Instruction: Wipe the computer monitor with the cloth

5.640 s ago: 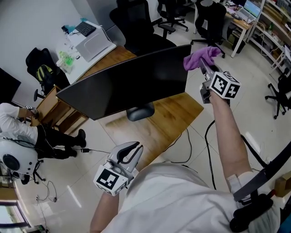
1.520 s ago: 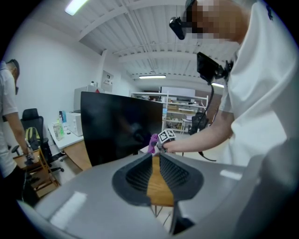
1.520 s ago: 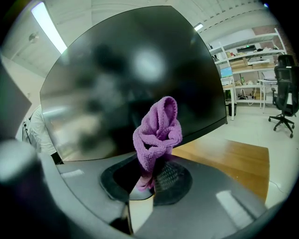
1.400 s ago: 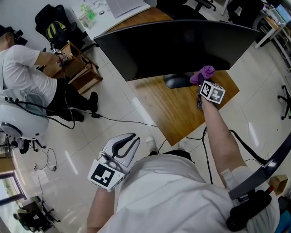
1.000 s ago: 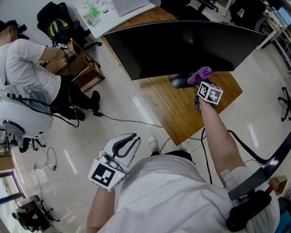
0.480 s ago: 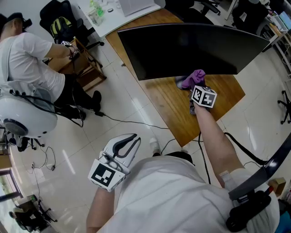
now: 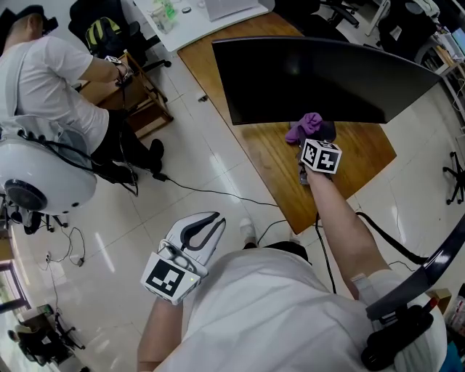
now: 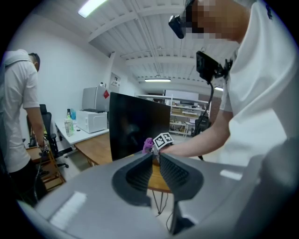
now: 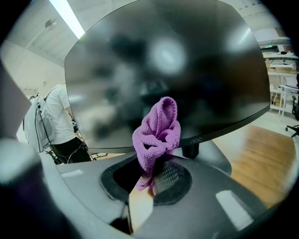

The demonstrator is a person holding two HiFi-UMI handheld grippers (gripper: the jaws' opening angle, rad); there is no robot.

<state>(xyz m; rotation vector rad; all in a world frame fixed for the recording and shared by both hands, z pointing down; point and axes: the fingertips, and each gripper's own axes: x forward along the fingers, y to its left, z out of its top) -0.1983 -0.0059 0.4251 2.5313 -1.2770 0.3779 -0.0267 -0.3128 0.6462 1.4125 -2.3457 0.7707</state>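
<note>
The black curved monitor (image 7: pixel 312 76) stands on a wooden desk (image 7: pixel 356 156). My right gripper (image 7: pixel 308 139) is shut on a bunched purple cloth (image 7: pixel 304 127), held just under the screen's lower edge in front of the stand. In the right gripper view the cloth (image 9: pixel 158 130) sticks up from the jaws before the dark screen (image 9: pixel 163 60), with the stand base (image 9: pixel 210 156) behind it; whether cloth and screen touch is unclear. My left gripper (image 7: pixel 212 221) hangs low by my body, far from the desk, jaws shut on nothing. It (image 8: pixel 155 158) faces the monitor (image 8: pixel 135 130) from the side.
A person in a white shirt (image 7: pixel 58 65) sits at a small wooden desk (image 7: pixel 138 94) on the left. A white helmet-like object (image 7: pixel 36 182) lies below. Cables (image 7: pixel 196 190) run across the tiled floor. A white table (image 7: pixel 211 14) with bottles stands behind the monitor.
My right gripper has carried the cloth from the monitor's upper right corner down to its lower edge and a little left, near the stand. The left gripper has stayed put.
</note>
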